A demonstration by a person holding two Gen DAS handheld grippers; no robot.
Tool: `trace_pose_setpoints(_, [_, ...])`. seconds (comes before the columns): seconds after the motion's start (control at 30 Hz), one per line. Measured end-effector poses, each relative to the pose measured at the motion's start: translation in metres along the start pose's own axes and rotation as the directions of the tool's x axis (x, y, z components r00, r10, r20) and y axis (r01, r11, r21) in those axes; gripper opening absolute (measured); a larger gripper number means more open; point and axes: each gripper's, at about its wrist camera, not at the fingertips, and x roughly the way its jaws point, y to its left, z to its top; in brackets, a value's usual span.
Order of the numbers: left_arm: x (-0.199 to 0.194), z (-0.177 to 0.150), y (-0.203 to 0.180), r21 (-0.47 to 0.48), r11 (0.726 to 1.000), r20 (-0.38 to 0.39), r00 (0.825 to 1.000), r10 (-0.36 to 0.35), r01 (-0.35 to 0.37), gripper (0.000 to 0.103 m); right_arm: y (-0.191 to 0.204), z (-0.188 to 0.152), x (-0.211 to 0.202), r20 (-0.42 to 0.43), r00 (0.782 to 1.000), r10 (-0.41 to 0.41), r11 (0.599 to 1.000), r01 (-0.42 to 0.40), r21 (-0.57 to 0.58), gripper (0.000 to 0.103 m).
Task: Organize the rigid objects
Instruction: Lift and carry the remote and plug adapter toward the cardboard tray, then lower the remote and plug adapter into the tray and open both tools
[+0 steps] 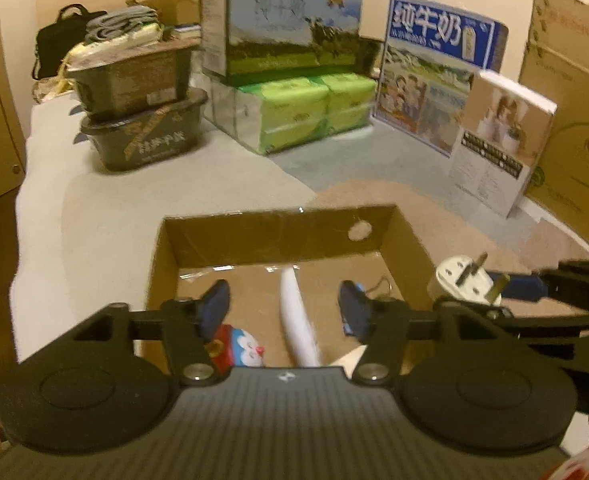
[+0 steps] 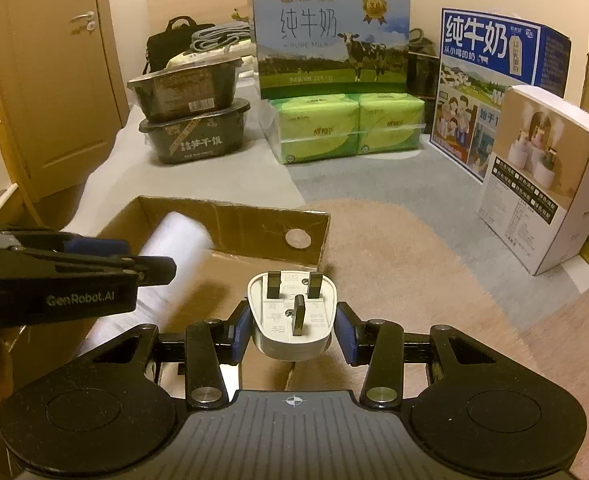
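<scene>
- Left wrist view: the left tool point(image 1: 285, 306) hangs over the open cardboard box point(image 1: 278, 236), its blue pads spread wide with nothing between them.
- Inside the box, a white cylinder point(image 1: 297, 316) lies between the pads, blurred; a blue-and-red cartoon figure point(image 1: 241, 350) sits near the box's near wall, partly hidden by the tool's body.
- The right tool point(image 1: 506, 286) comes in past the box's right wall, carrying a white plug point(image 1: 464, 282) with prongs pointing up; its far part is cut off by the frame.
- Beyond the box's far wall, bare bed cover runs up to the stacked black tubs point(image 1: 142, 120) and the milk cartons point(image 1: 286, 28).
- Right wrist view: the right tool point(image 2: 292, 330) pinches the white plug point(image 2: 292, 316) by its sides, over the box's right edge.
- The left tool's arm point(image 2: 66, 284) covers part of the box's interior; the white cylinder point(image 2: 174, 248) shows behind it, smeared.
- To the right of the box, open rug leads to an upright white carton point(image 2: 542, 188).
</scene>
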Motion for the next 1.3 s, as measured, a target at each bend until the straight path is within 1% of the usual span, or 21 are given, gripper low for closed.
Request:
trace_pose_setpoints(0.33, [-0.037,-0.007,0.014,-0.028,0.999,0.015,1.000,0.026,-0.025,0.060,0.012,-0.005,-0.010,0.001,1.000,0.019,1.000,-0.019,0.002,0.044])
trace_pose_setpoints(0.6, [-0.051,-0.023,0.022,-0.037,0.998,-0.004,0.999,0.048,-0.048,0.063,0.023,-0.002,-0.013,0.004,1.000,0.028,1.000,-0.028,-0.006,0.044])
trace_pose_setpoints(0.67, [-0.052,-0.026,0.025,-0.041,0.998,-0.011,0.999,0.052,-0.053,0.067,0.025,-0.002,-0.012,0.002,1.000,0.031,1.000,-0.031,-0.005,0.044])
trace_pose_setpoints(0.73, [-0.053,-0.029,0.027,-0.043,0.997,-0.013,0.998,0.059,-0.060,0.074,0.025,-0.002,-0.010,-0.002,0.999,0.035,0.999,-0.035,-0.005,0.044])
trace_pose_setpoints(0.87, [-0.053,-0.032,0.030,-0.046,0.996,-0.013,0.997,0.076,-0.076,0.085,0.026,-0.002,-0.005,-0.010,0.999,0.046,0.999,-0.046,0.001,0.044])
trace_pose_setpoints(0.9, [-0.053,-0.032,0.031,-0.047,0.996,-0.013,0.997,0.079,-0.079,0.090,0.026,-0.002,-0.004,-0.008,0.998,0.060,0.998,-0.060,0.005,0.045])
trace_pose_setpoints(0.93, [-0.054,-0.033,0.032,-0.048,0.995,-0.009,0.997,0.082,-0.083,0.093,0.025,-0.002,-0.004,-0.008,0.997,0.077,0.997,-0.077,0.008,0.049])
trace_pose_setpoints(0.97, [-0.056,-0.034,0.032,-0.050,0.995,-0.004,0.996,0.085,-0.085,0.094,0.025,-0.002,-0.005,0.002,0.996,0.086,0.996,-0.086,0.009,0.055])
trace_pose_setpoints(1.0, [-0.058,-0.035,0.033,-0.051,0.995,-0.002,0.996,0.087,-0.087,0.097,0.025,-0.001,-0.009,0.021,0.996,0.081,0.997,-0.082,0.009,0.066])
trace_pose_setpoints(1.03, [-0.059,-0.036,0.032,-0.050,0.995,-0.002,0.996,0.091,-0.091,0.098,0.024,0.000,-0.013,0.040,0.996,0.077,0.997,-0.078,0.011,0.070])
trace_pose_setpoints(1.1, [-0.064,-0.038,0.032,-0.047,0.994,-0.001,0.995,0.096,-0.096,0.099,0.021,0.000,-0.022,0.059,0.996,0.060,0.998,-0.062,0.025,0.071])
trace_pose_setpoints(1.3, [-0.088,-0.051,0.028,-0.069,0.992,0.008,0.995,0.103,-0.102,0.101,0.019,-0.006,-0.050,0.058,0.998,0.018,0.997,-0.022,0.068,0.072])
